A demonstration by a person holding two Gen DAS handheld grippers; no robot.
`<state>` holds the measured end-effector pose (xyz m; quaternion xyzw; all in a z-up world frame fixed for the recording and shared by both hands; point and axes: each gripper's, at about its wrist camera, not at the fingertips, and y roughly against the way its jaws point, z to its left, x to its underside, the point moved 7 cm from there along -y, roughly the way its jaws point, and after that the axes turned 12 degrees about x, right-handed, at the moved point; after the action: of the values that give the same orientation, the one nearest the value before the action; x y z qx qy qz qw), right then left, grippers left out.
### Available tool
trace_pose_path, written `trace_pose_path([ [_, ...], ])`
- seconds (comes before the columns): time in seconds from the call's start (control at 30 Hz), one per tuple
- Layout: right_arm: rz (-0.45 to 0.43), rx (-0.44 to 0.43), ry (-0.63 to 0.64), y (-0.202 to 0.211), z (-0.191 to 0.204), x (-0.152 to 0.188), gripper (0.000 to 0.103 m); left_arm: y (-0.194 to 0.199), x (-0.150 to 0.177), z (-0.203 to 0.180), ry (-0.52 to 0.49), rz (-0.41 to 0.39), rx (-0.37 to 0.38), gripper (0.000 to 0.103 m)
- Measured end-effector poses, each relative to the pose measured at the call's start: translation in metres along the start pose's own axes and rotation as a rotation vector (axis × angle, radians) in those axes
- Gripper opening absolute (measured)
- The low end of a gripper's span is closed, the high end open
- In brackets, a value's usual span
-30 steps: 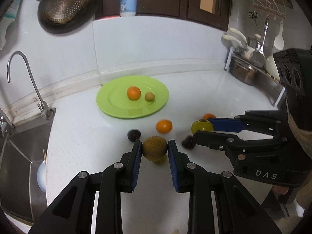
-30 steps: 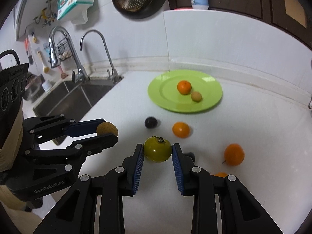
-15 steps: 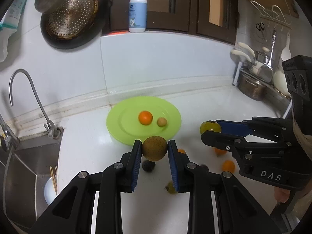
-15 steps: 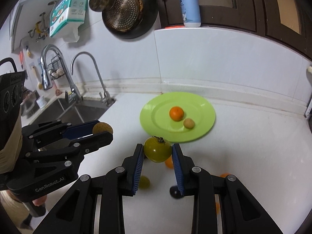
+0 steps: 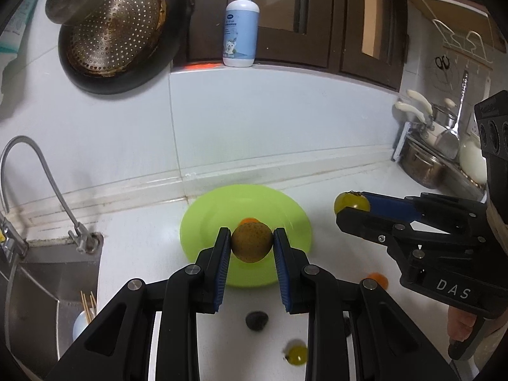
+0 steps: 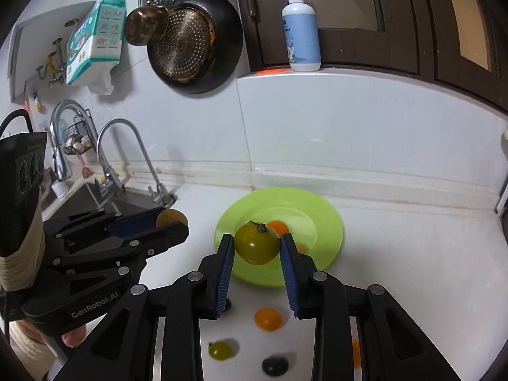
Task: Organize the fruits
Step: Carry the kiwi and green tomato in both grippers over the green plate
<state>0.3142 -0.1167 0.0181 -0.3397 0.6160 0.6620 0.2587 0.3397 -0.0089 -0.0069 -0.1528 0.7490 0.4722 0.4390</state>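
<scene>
My left gripper (image 5: 252,243) is shut on a round brown fruit (image 5: 251,243) and holds it in the air over the near part of the green plate (image 5: 285,204). My right gripper (image 6: 257,243) is shut on a green tomato (image 6: 257,243) and holds it above the plate's near rim (image 6: 327,209). An orange (image 6: 278,226) lies on the plate, partly hidden. Each gripper shows in the other view, the right one (image 5: 350,203) and the left one (image 6: 173,219). Loose fruits lie on the white counter below: an orange (image 6: 268,319), a small green fruit (image 6: 220,350) and a dark fruit (image 6: 274,365).
A sink (image 5: 28,289) with a curved tap (image 5: 47,177) lies to the left. A pan with a strainer (image 5: 117,28) hangs on the wall. A soap bottle (image 5: 240,22) stands on the ledge. Pots and utensils (image 5: 425,162) stand at the right.
Both grippers have risen and moved forward toward the plate with their fruits held. The loose fruits on the counter now lie below and behind the fingertips.
</scene>
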Motion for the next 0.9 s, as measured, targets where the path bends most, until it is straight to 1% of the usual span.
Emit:
trace_pose_path([
  [0.17,0.016,0.006,-0.001,-0.016,-0.006,-0.014,0.031,-0.013,-0.017,0.010,0.011,0.004,0.009,0.028],
  [0.3,0.030,0.003,-0.010,-0.031,-0.012,-0.024,0.031,-0.023,-0.028,0.016,0.005,0.008,0.000,0.028],
  [0.43,0.052,-0.003,-0.014,-0.050,-0.016,-0.033,0.031,-0.042,-0.037,0.028,0.033,0.031,0.008,0.028],
  [0.7,0.103,0.013,-0.011,-0.091,-0.027,-0.044,0.031,-0.085,-0.041,0.051,0.064,0.099,-0.005,0.028],
  [0.9,0.159,0.011,-0.010,-0.125,-0.031,-0.042,0.031,-0.116,-0.040,0.066,0.074,0.147,-0.015,0.028],
])
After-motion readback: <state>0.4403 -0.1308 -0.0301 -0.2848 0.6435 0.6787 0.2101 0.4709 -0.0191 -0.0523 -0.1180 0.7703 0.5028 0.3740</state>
